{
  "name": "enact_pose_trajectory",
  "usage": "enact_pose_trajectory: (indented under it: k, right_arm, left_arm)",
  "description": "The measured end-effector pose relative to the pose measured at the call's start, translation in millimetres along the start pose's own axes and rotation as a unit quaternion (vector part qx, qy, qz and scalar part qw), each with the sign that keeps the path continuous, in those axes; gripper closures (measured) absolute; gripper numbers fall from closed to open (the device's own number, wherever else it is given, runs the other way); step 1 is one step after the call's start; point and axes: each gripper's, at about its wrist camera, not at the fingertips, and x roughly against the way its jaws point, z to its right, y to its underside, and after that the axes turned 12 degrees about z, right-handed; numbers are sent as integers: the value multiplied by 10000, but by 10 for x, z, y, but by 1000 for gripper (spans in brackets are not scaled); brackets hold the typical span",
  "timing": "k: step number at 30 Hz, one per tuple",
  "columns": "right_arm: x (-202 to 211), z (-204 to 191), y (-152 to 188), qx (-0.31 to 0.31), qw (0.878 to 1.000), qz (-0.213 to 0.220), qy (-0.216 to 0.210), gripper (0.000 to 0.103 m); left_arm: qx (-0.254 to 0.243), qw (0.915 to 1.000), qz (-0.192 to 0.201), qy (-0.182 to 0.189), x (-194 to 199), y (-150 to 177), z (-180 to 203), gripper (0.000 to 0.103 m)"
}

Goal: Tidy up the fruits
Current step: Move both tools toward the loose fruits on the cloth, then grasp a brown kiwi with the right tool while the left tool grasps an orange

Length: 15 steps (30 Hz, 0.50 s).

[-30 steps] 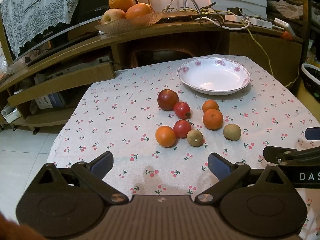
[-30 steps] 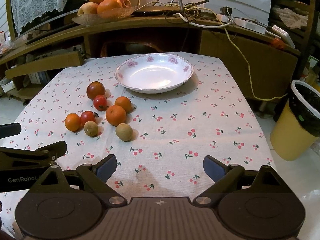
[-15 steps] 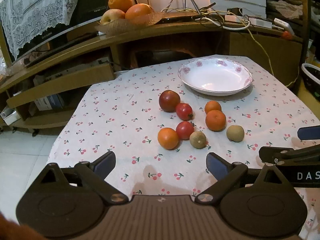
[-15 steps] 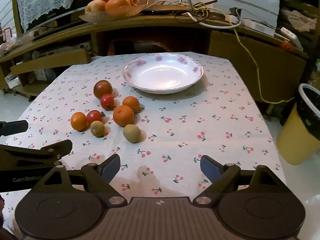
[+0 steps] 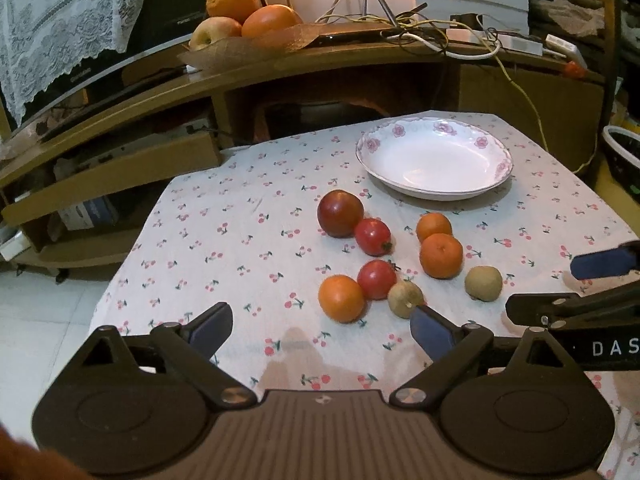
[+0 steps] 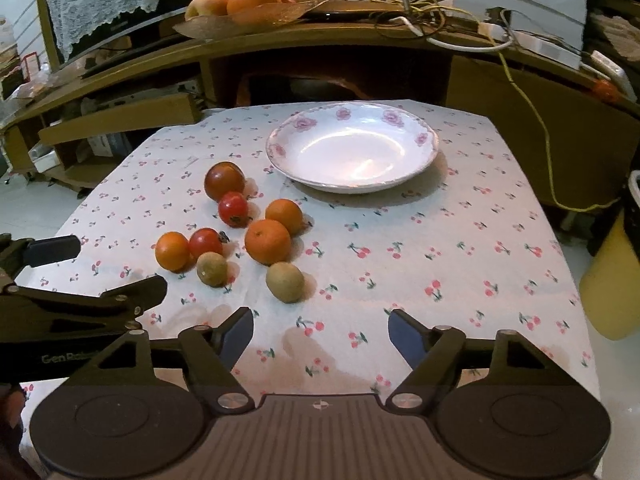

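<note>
Left gripper (image 5: 320,330) low centre of its frame, fingers spread wide, nothing between them. Its right fingertip (image 5: 430,326) overlaps the near kiwi (image 5: 405,299) in the picture; contact cannot be told.

Right gripper (image 6: 320,334) low centre of its own frame, fingers likewise wide and bare, over cloth just short of the fruit. Each gripper shows at the edge of the other's view: right one at the far right of the left view, left one at the lower left of the right view.

Fruit lies loose on the cherry-print tablecloth (image 5: 240,240), mid-frame in both views:
- dark apple (image 5: 340,213) farthest back, touching a tomato (image 5: 373,237)
- second tomato (image 5: 376,279) nearer, wedged between an orange (image 5: 341,298) and the near kiwi
- two more oranges, small one (image 5: 433,226) behind big one (image 5: 441,255), touching
- second kiwi (image 5: 483,283) alone, right of the cluster; in the right view it (image 6: 285,282) sits nearest that gripper.

Plate (image 5: 496,156), white with pink flowers on the rim, stands beyond the fruit, upper right of centre, apart from the cluster, holding nothing.

Shelf behind the table carries a tray (image 5: 224,50) of fruit at upper centre, cables to the right.
</note>
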Motion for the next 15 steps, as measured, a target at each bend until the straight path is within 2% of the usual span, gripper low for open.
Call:
enact_pose_trajectory:
  k: [6, 9, 15]
  right_arm:
    - [-163, -9, -96, 233, 9993, -94, -290, 36]
    - [-231, -27, -124, 358, 9983, -149, -446, 36]
    - [-369, -64, -159, 592, 9952, -334, -708, 43]
  left_arm:
    - [-72, 9998, -87, 186, -103, -1, -78, 3]
    - [-241, 9993, -85, 277, -143, 5, -99, 3]
    - [-397, 9973, -147, 598, -281, 11, -122, 4]
